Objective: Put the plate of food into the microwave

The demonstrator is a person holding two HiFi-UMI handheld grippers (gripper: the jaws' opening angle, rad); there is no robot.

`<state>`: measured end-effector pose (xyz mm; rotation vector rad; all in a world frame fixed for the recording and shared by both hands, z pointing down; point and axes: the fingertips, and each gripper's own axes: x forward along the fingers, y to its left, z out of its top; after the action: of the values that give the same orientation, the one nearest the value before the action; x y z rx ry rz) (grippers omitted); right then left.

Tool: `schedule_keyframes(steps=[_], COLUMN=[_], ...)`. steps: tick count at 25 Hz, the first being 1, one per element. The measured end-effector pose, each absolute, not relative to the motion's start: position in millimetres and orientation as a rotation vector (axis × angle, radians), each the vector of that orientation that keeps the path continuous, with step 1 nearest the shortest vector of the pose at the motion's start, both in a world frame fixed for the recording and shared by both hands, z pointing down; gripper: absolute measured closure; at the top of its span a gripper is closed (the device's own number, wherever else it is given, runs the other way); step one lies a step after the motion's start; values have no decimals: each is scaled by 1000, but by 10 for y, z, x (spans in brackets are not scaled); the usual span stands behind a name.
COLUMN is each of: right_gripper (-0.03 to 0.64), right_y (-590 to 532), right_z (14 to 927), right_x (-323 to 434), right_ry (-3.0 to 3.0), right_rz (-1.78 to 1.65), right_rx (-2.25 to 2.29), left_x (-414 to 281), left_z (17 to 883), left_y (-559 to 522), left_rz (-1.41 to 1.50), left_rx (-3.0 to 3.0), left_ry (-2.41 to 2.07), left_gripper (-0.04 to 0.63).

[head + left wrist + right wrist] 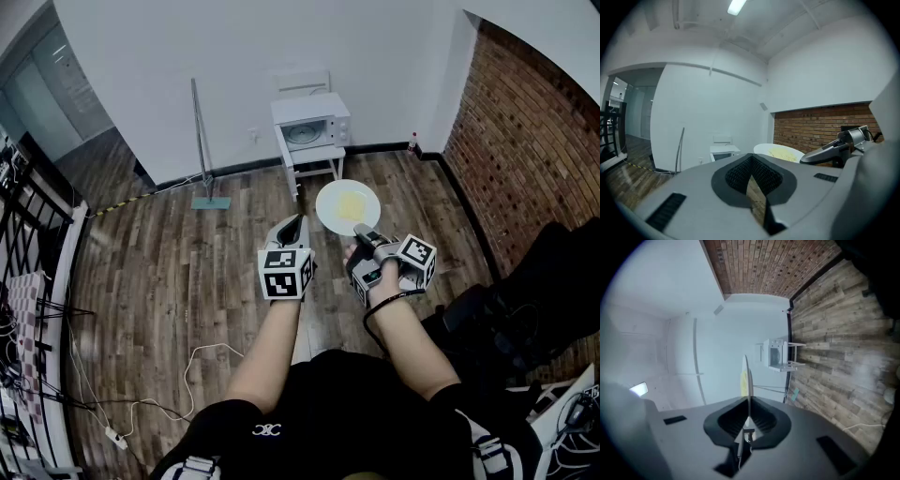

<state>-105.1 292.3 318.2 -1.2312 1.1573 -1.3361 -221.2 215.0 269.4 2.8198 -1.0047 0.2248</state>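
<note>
A white plate (348,206) with flat yellow food is held level above the wood floor, and my right gripper (367,236) is shut on its near rim. In the right gripper view the plate (746,380) shows edge-on between the closed jaws (748,413). The white microwave (311,128) sits on a small white stand against the far wall, its door closed, well beyond the plate. My left gripper (291,230) hovers left of the plate, shut and holding nothing. From the left gripper view (751,161), the plate (780,151) and microwave (724,152) lie ahead.
A mop (199,141) leans on the white wall left of the microwave. A brick wall (525,141) runs along the right, with a small bottle (412,142) in the corner. Cables (202,361) trail on the floor at lower left, by a black railing (28,216).
</note>
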Motion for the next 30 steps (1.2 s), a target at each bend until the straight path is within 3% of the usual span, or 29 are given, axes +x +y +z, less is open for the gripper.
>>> schedule_keyframes(steps=[20,30], right_gripper=[592,592], right_y=[2737,2507], right_z=[3489,3709], right_x=[-1268,-967], right_ry=[1082,1035], right_rz=[-1304,-1319], right_rx=[-1278,-1238], left_x=[-2429,-2062], left_z=[3114,3230], left_y=[1896,1661], left_rz=[306,317], left_rx=[2789,2778], left_ry=[-934,-835], left_gripper=[604,604])
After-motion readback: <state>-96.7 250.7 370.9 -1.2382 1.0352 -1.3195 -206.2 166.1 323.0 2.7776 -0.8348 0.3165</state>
